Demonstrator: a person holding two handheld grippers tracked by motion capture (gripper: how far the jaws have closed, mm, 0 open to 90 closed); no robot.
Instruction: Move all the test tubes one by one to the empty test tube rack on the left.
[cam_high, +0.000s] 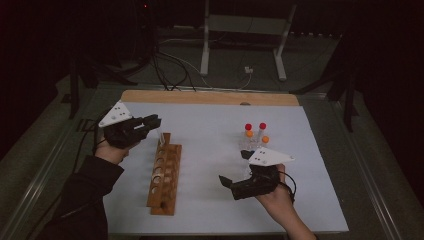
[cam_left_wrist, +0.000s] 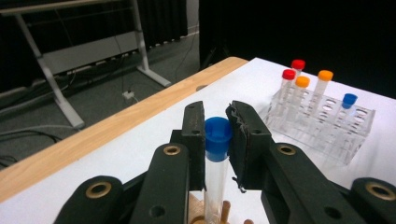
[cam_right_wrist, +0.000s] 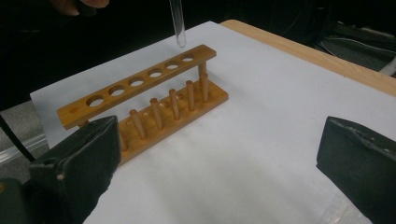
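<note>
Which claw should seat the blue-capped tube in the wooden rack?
Left. The left claw already grips the blue-capped tube, hanging above the wooden rack. The right claw is open, empty, and farther off.
</note>
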